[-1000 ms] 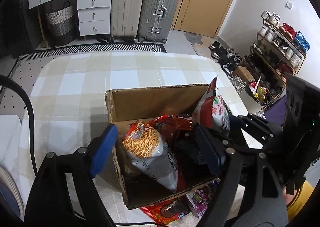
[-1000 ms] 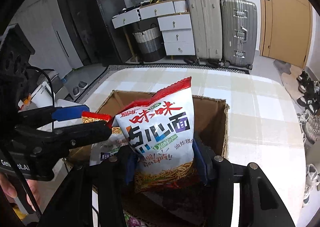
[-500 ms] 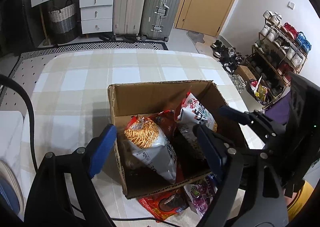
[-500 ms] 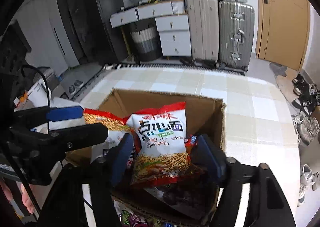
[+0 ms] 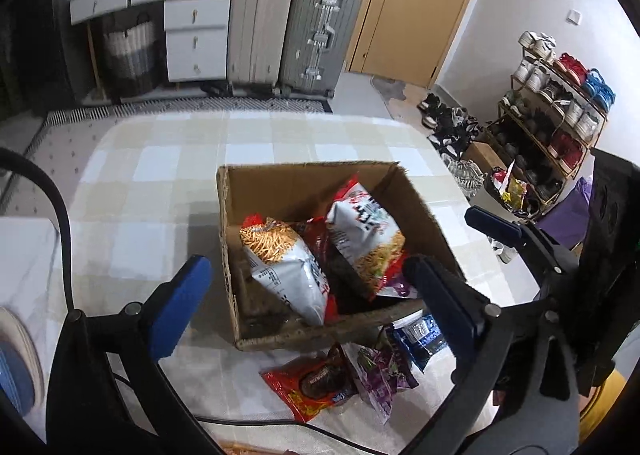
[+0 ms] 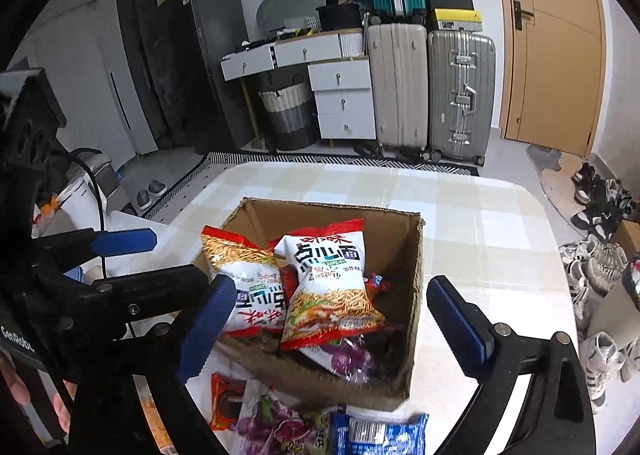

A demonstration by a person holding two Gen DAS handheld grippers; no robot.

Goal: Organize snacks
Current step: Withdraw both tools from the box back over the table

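A brown cardboard box [image 5: 308, 183] [image 6: 416, 295] stands on the checked table. Two red-and-white noodle snack bags lean inside it, one on the left [image 5: 288, 267] [image 6: 244, 275] and one on the right [image 5: 368, 231] [image 6: 332, 283]. My left gripper [image 5: 306, 263] hovers above the box's near edge, its jaws opening with nothing pressed between the pads. My right gripper [image 6: 330, 285] hangs over the right bag, its jaws also opening, clear of the bag. Red [image 5: 312, 383], purple [image 5: 380, 371] and blue [image 5: 420, 335] packets lie on the table in front of the box.
The checked tablecloth [image 5: 168, 183] stretches behind and left of the box. A black cable [image 5: 60, 223] runs along the left side. Suitcases [image 6: 460, 95] and drawers [image 6: 344, 95] stand against the far wall, a shoe rack [image 5: 560, 127] on the right.
The right gripper let go of the noodle bag, which now rests in the box. Both grippers opened wide and drew back and up from the box.
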